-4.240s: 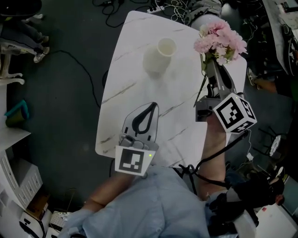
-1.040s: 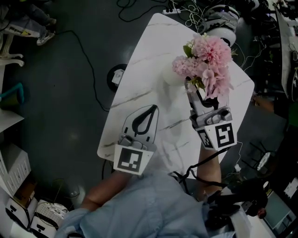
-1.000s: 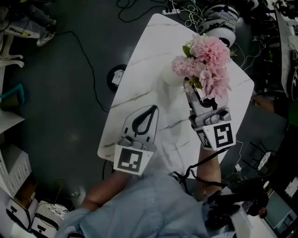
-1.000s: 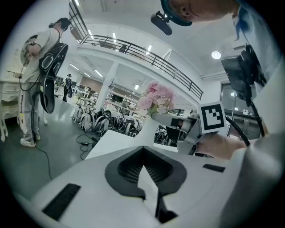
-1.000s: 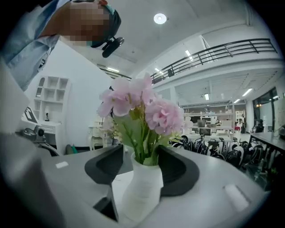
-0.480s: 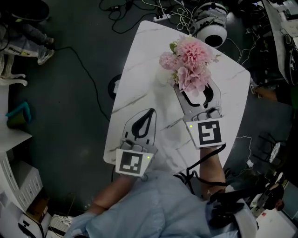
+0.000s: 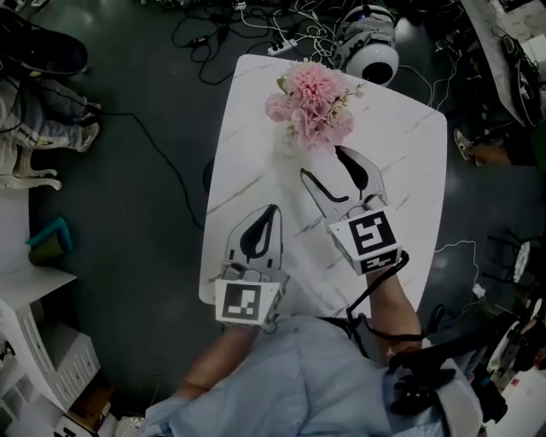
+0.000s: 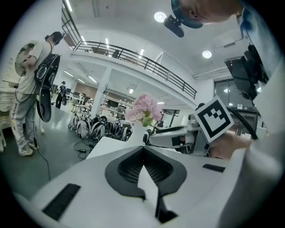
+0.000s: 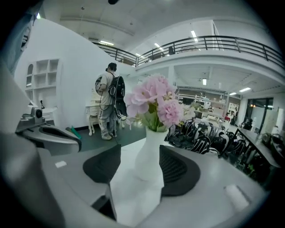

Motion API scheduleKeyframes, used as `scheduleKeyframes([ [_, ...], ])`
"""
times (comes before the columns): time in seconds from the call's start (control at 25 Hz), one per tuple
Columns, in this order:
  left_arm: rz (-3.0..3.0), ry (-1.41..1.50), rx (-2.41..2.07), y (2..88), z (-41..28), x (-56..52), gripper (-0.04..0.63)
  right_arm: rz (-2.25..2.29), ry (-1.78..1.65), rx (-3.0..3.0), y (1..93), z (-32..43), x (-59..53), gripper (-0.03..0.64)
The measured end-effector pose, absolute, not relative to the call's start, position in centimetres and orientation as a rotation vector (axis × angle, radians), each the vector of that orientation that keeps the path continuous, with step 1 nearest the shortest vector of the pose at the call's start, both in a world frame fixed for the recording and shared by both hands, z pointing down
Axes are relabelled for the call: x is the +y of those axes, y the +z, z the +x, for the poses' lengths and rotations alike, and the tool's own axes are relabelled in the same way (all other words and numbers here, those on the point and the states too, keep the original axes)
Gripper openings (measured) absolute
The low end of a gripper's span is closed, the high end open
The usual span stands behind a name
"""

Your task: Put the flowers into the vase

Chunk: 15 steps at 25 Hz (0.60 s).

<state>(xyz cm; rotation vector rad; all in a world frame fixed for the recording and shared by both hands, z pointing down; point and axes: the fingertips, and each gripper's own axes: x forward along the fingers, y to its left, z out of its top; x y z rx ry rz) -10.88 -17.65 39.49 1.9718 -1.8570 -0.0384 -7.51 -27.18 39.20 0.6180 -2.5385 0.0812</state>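
The pink flowers [image 7: 310, 104] stand upright in the white vase [image 9: 149, 153] at the far end of the white marble table [image 7: 401, 171]. In the head view the blooms hide most of the vase. My right gripper [image 7: 322, 162] sits just short of the vase. Its jaws have just been opening and are open, with nothing between the pads. Through the right gripper view the vase and the flowers [image 9: 153, 103] show beyond the jaws. My left gripper [image 7: 271, 212] hovers over the near left of the table, shut and holding nothing. The left gripper view shows the flowers [image 8: 144, 109] ahead.
A white round device [image 7: 368, 49] and tangled cables [image 7: 256, 26] lie on the dark floor beyond the table's far edge. A person with a backpack [image 9: 109, 100] stands farther off. White shelving [image 7: 26, 341] is at the left.
The right gripper let go of the flower stems, opened wide and drew back toward me. The flowers now stand on their own in the vase. The left gripper stayed shut.
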Motion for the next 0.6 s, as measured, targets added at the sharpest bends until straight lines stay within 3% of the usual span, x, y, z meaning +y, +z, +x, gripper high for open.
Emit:
scheduleKeyframes([
  [0.24,2.016,-0.016,-1.886,37.5,-8.8,-16.8,0.005,0.653,0.293,-2.597,39.3,-3.8,-24.3,0.256],
  [0.36,2.054,-0.016,-1.925,35.8,-7.8,-16.5,0.005,0.69,0.32,-2.63,38.2,-1.6,-22.9,0.179],
  [0.48,2.107,0.0,-1.99,33.7,-6.8,-16.1,0.005,0.756,0.35,-2.698,36.1,0.7,-21.6,0.05],
  [0.6,2.159,0.046,-2.05,31.9,-5.4,-15.4,0.005,0.828,0.358,-2.746,34.1,2.9,-20.2,0.002],
])
